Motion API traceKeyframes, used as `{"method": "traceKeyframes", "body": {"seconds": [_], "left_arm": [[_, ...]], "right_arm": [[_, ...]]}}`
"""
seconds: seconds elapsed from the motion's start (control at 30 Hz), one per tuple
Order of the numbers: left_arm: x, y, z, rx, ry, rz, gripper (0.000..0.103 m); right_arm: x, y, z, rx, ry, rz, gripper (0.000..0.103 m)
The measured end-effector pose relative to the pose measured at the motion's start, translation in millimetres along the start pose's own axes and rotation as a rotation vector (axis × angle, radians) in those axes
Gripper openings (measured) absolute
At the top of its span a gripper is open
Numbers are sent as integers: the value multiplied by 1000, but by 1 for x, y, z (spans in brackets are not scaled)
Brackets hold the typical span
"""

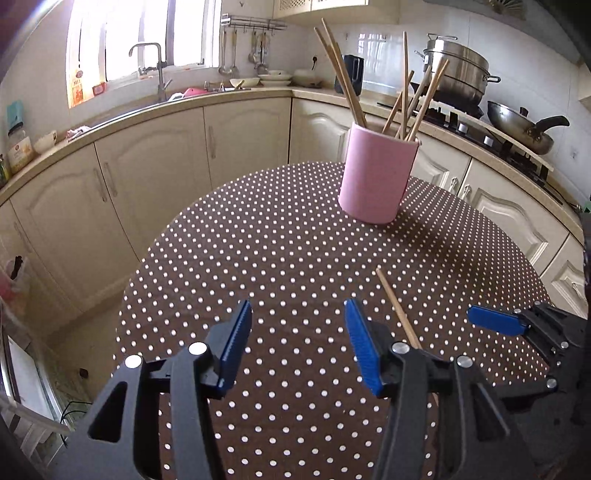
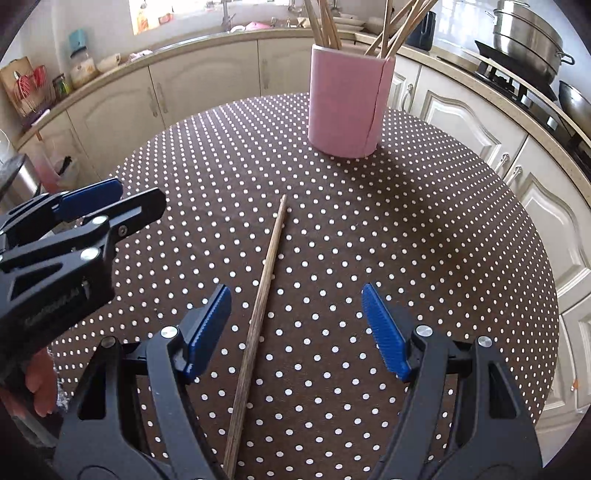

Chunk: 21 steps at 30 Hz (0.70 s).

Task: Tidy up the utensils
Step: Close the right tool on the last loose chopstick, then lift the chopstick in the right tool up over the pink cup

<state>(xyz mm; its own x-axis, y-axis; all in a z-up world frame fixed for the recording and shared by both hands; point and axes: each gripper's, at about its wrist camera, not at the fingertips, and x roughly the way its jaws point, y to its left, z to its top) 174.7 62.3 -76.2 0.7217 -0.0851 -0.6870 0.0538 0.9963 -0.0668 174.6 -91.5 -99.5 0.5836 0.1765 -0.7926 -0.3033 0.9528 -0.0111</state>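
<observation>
A pink cylindrical holder (image 1: 376, 173) (image 2: 347, 103) stands upright at the far side of the round polka-dot table (image 1: 258, 258) (image 2: 424, 221), with several wooden chopsticks (image 1: 343, 77) (image 2: 399, 26) standing in it. One loose chopstick (image 2: 258, 317) (image 1: 397, 308) lies flat on the table. My right gripper (image 2: 295, 325) is open and empty, low over the table, with the loose chopstick lying between its fingers, nearer the left one. My left gripper (image 1: 297, 343) is open and empty, just left of that chopstick. Each gripper shows in the other's view: the right one (image 1: 495, 321), the left one (image 2: 88, 199).
Cream kitchen cabinets (image 1: 147, 173) and a counter curve behind the table. A sink with a tap (image 1: 155, 70) is at the back left. A steel pot (image 1: 458, 70) and a wok (image 1: 521, 129) sit on the stove at the right.
</observation>
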Motion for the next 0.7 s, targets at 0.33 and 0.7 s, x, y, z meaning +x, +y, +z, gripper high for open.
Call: {"method": "traceKeyframes", "body": {"seconds": [0.33,0.7], "left_arm": [[14,1,-12,-15,69,-14,53],[12,-9,6,1,67,-57,59]], "right_arm": [[7,-9,1,56,15,-27,13],[6,-39,7,221,51,56,7]]}}
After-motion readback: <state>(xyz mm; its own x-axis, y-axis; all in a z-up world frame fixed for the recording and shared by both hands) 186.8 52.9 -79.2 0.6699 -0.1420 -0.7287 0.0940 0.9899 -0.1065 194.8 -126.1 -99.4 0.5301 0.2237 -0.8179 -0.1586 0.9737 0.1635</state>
